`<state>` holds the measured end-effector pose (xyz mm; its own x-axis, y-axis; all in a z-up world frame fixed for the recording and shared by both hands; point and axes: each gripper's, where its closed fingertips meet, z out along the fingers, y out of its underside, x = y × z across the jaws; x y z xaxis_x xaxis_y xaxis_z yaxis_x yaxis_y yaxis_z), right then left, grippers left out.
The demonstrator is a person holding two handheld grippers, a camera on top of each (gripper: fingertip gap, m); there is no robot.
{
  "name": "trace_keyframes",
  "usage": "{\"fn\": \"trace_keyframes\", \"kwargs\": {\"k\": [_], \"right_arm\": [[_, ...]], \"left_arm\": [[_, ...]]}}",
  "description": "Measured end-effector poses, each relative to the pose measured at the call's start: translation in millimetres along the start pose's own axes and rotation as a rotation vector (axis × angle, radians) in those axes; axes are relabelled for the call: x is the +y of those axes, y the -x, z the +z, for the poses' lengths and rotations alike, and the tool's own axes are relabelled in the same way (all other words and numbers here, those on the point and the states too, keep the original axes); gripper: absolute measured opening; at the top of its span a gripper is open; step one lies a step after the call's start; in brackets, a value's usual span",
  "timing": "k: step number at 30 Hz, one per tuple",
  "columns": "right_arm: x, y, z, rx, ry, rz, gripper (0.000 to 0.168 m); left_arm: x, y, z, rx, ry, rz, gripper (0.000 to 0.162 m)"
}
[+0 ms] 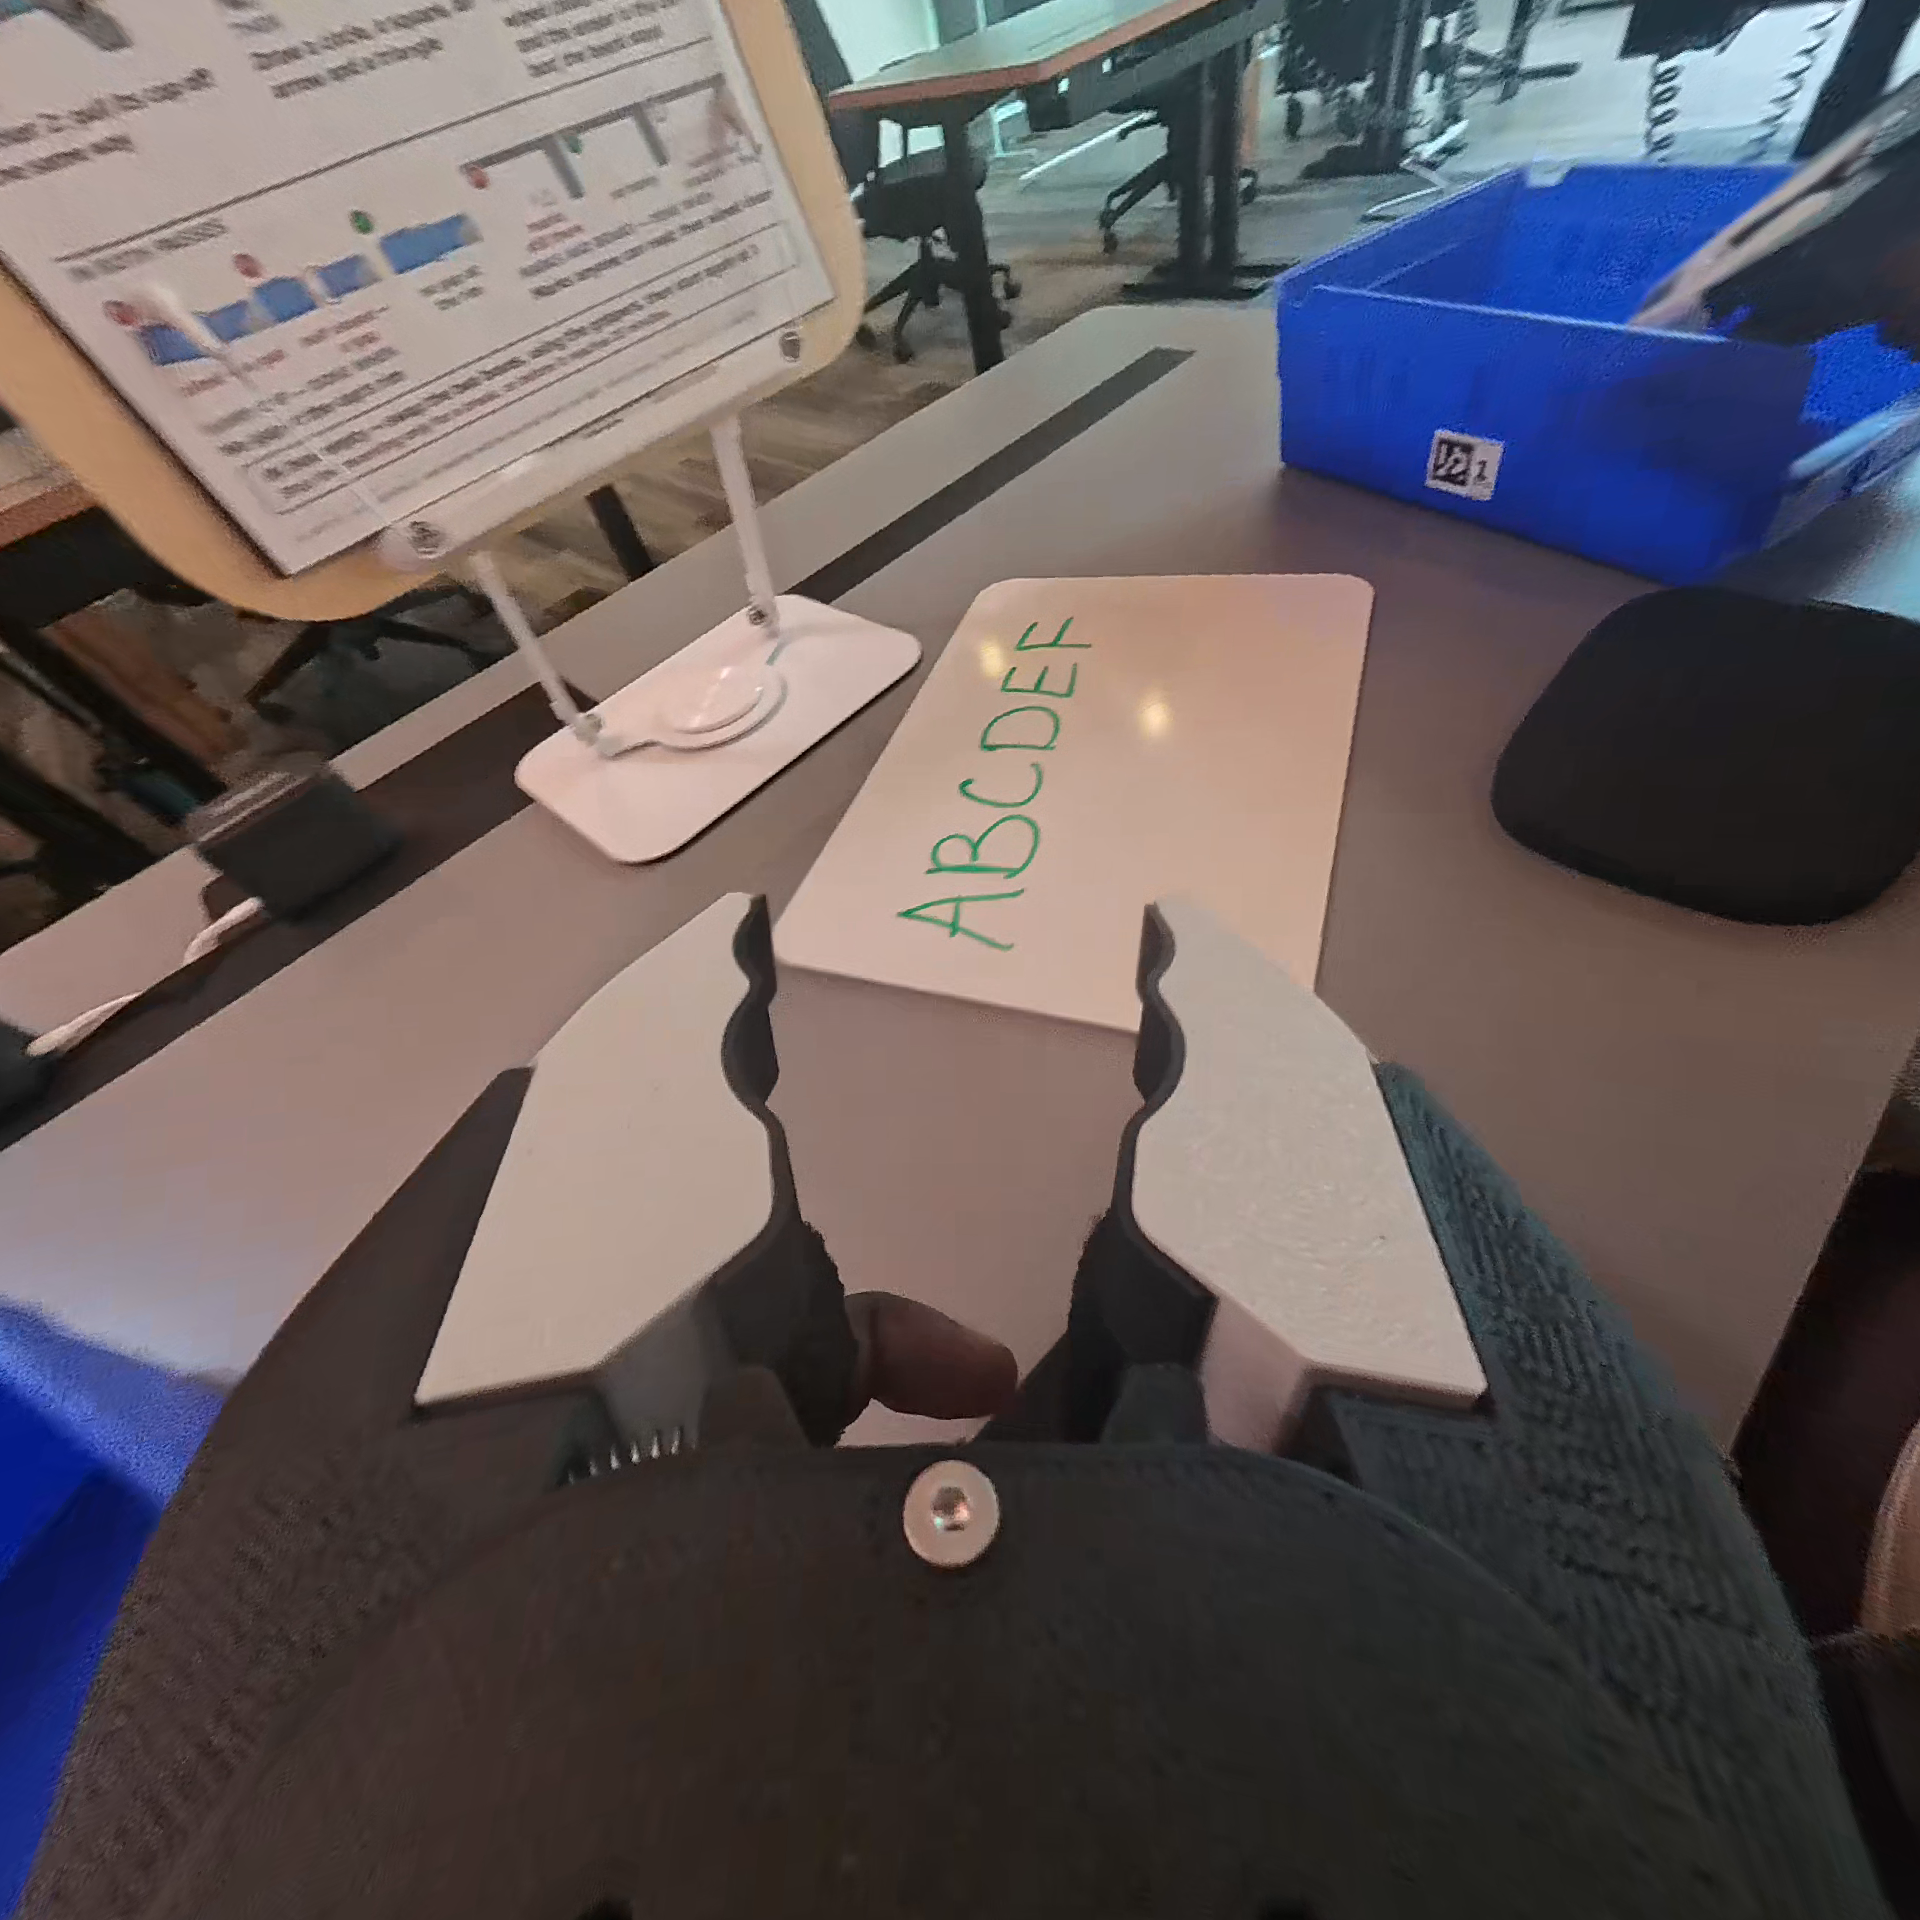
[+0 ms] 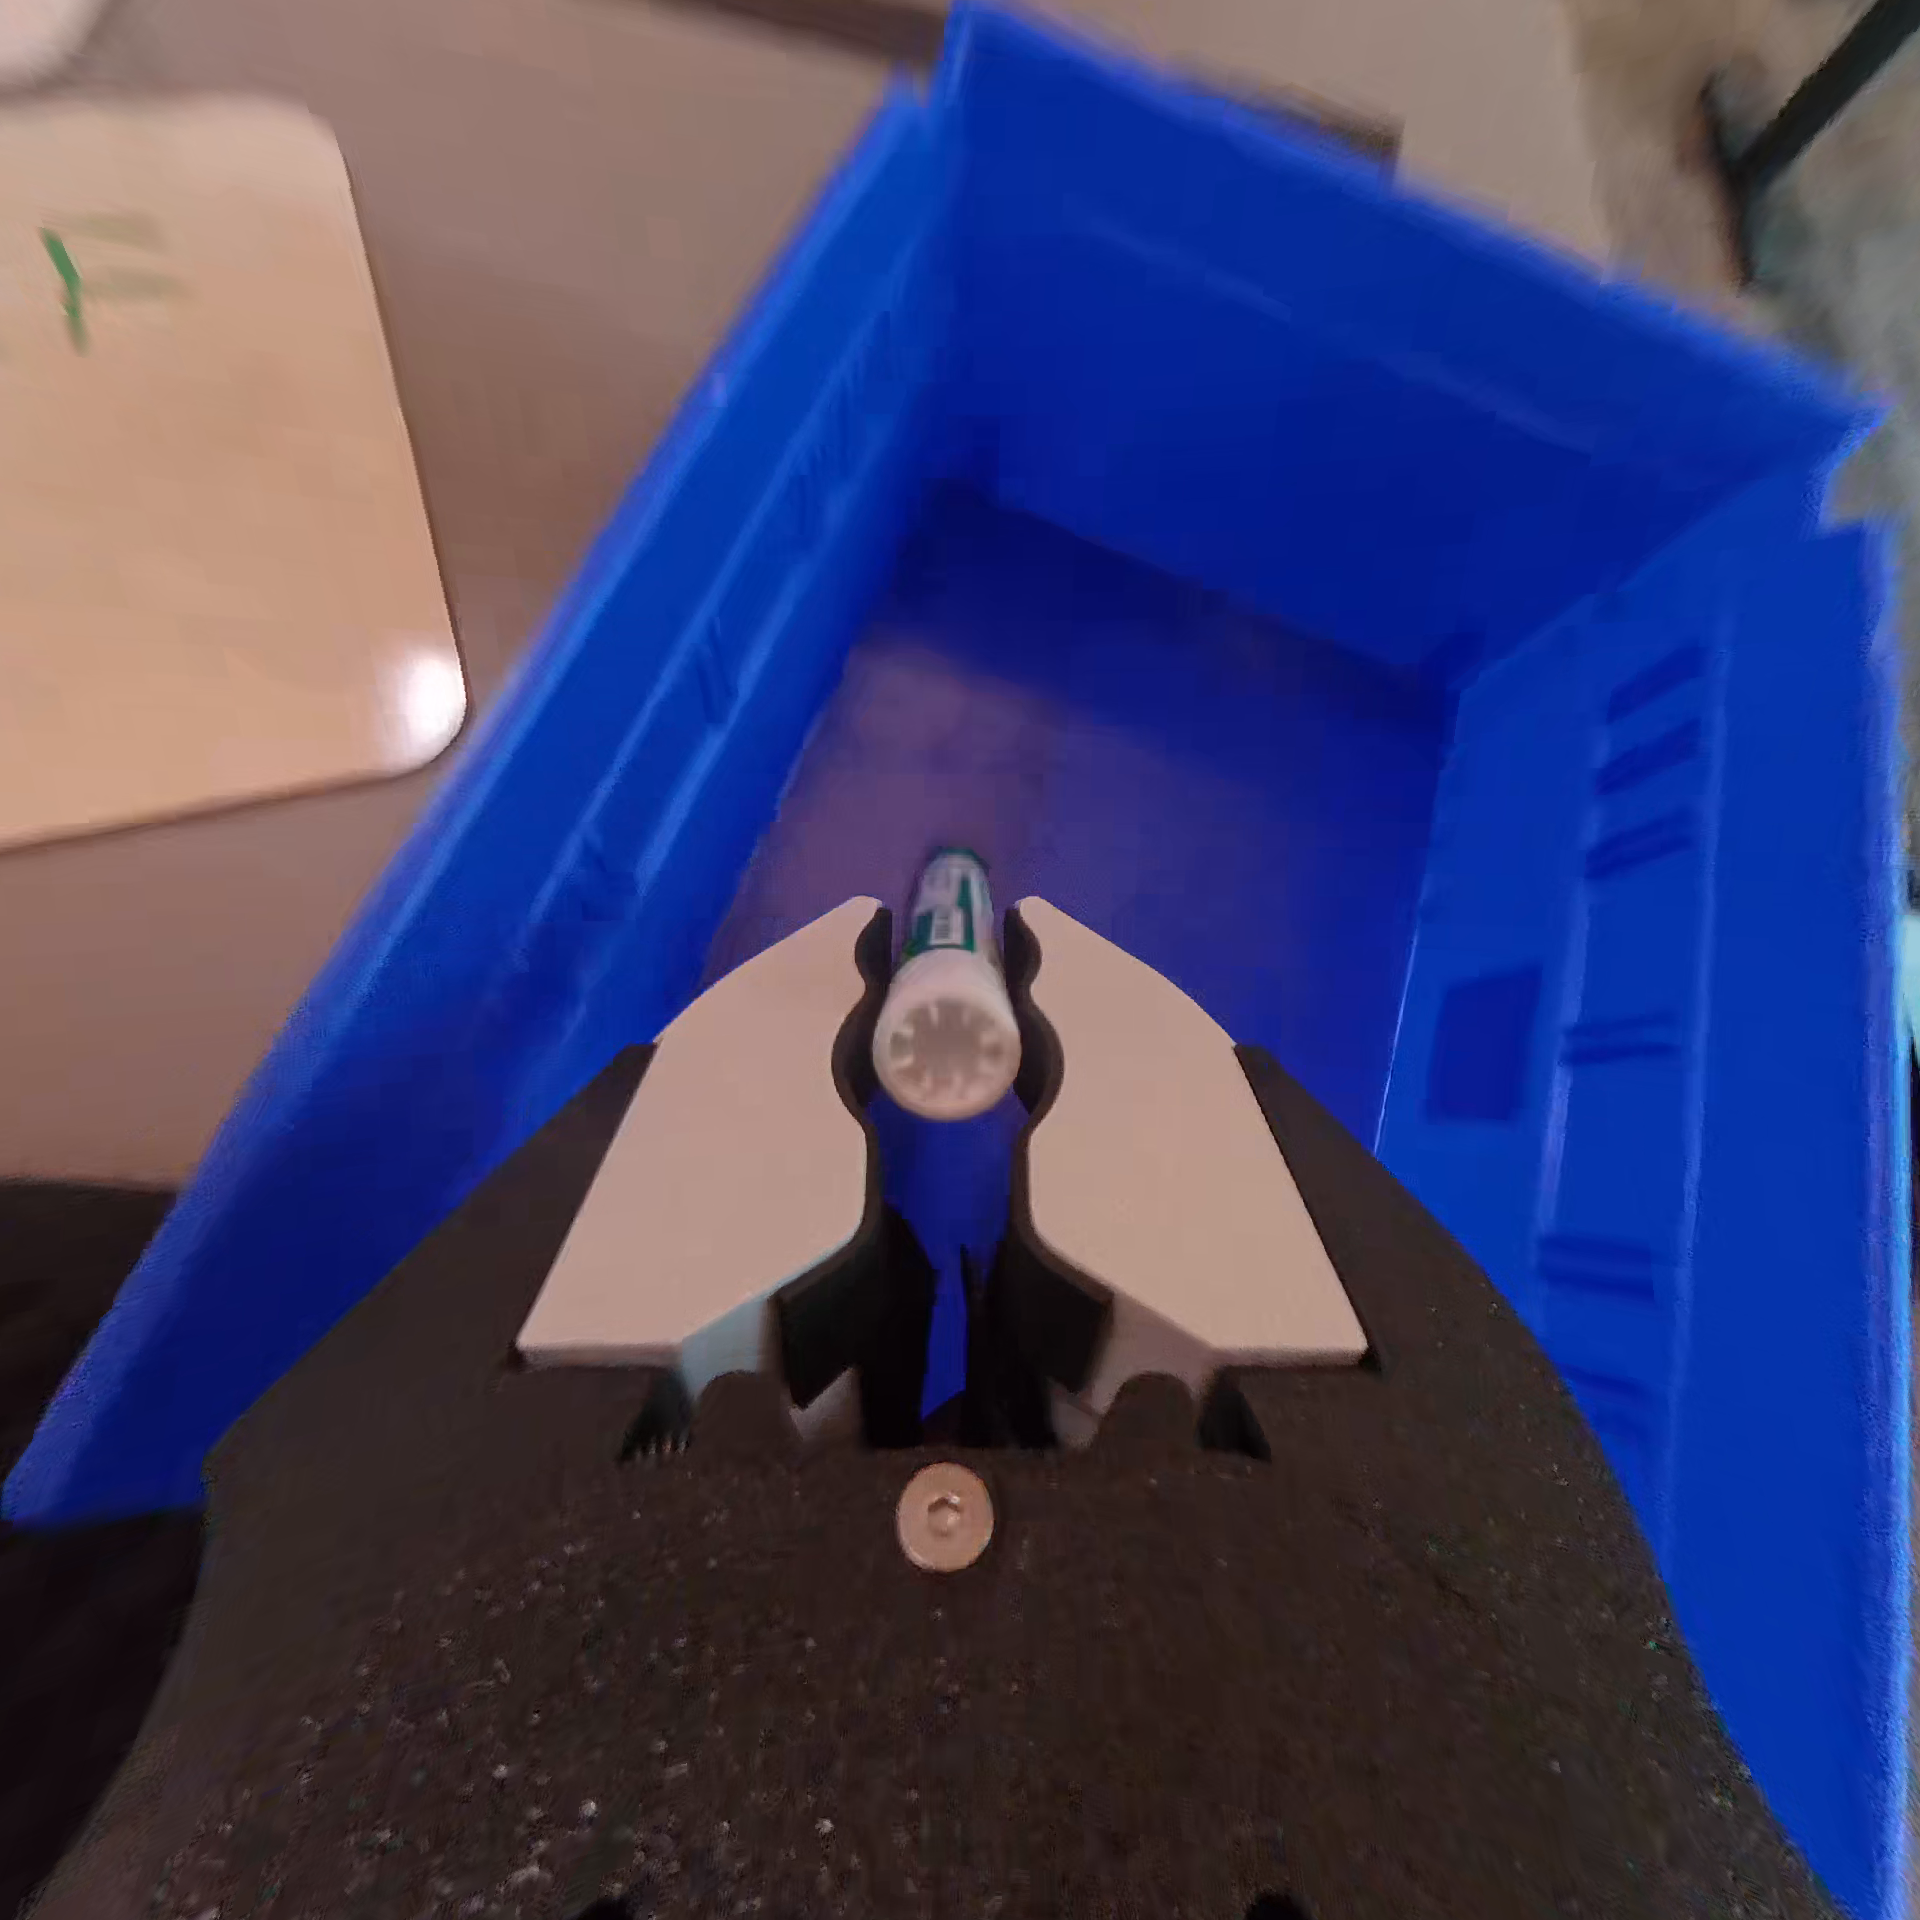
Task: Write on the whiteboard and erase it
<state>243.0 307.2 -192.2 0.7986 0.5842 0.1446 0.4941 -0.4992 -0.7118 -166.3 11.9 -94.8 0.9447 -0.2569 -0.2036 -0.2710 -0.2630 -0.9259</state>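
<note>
Left gripper: the left gripper [image 1: 956, 935] hangs over the near part of the grey table [image 1: 1558, 1091], its two fingers spread wide with nothing between them. The fingertips are just above the near short edge of the whiteboard.
Right gripper: the right gripper [image 2: 945, 914] is over the blue bin, pointing down into it. Its fingers are drawn narrow and clamp a marker.
Marker: the marker [image 2: 943, 997] is white with a green label. It sits in the round notches of the fingers, its flat end toward the camera and its far end pointing to the floor of the bin. I cannot tell whether it touches that floor.
Whiteboard: the whiteboard [image 1: 1195, 779] lies flat in the middle of the table and carries a row of green handwriting along its length. In the right wrist view, one corner of it shows left of the bin.
Blue bin: the blue bin [image 1: 1507, 416] stands at the far right part of the table, beyond the whiteboard.
Black pad: a black pad [image 1: 1714, 758] lies right of the whiteboard, apart from it.
Sign stand: a white sign stand [image 1: 717, 717] with a printed sheet is left of the whiteboard, near the far left edge.
</note>
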Motion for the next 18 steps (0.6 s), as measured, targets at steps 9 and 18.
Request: {"fn": "trace_keyframes", "kwargs": {"k": [9, 18], "right_arm": [[21, 14, -17, -0.100, 0.016, 0.093, 0.063], [-15, 2, -117, -0.091, -0.458, 0.185, 0.060]], "left_arm": [[76, 118, -124, -0.317, 0.430, -0.044, 0.067], [194, 147, -169, -0.056, 0.978, -0.131, 0.070]]}}
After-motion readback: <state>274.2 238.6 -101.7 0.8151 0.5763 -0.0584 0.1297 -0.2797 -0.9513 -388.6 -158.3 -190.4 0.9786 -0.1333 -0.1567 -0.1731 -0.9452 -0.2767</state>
